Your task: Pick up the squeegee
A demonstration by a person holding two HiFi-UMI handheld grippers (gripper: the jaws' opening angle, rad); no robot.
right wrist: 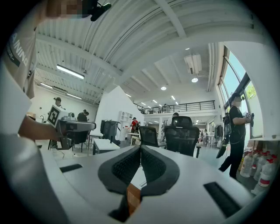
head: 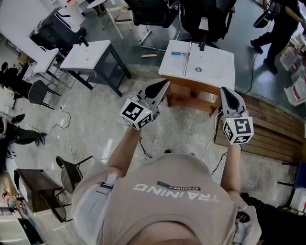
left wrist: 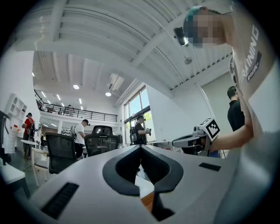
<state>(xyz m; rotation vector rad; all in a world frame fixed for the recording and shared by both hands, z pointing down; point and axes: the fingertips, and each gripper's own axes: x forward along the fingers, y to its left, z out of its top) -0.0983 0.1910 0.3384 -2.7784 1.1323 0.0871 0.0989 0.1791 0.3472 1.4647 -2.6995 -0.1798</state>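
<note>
Left tongs (left wrist: 140,147) and right tongs (right wrist: 140,147) both pinched fully together, nothing in them, held out level. Squeegee (head: 185,60) lies on the white surface (head: 216,66) ahead, well apart from both.

The left gripper (head: 164,85) and the right gripper (head: 225,92) have pale grey shells with black pads lining the jaws. Their marker cubes (head: 137,114) are white with black square patterns. The squeegee (head: 186,58) has a bright blue handle and a long silver-grey bar. The table (head: 217,62) under it has a white top and an orange-brown wooden frame. A second table (head: 91,55) has a white top on dark grey legs. The floor (head: 95,129) is grey with pale marbled mottling, and the planks (head: 272,129) are mid-brown. The person's shirt (head: 162,210) is beige with white lettering and a small dark label with a green stripe. The office chairs (head: 153,14) are black.
</note>
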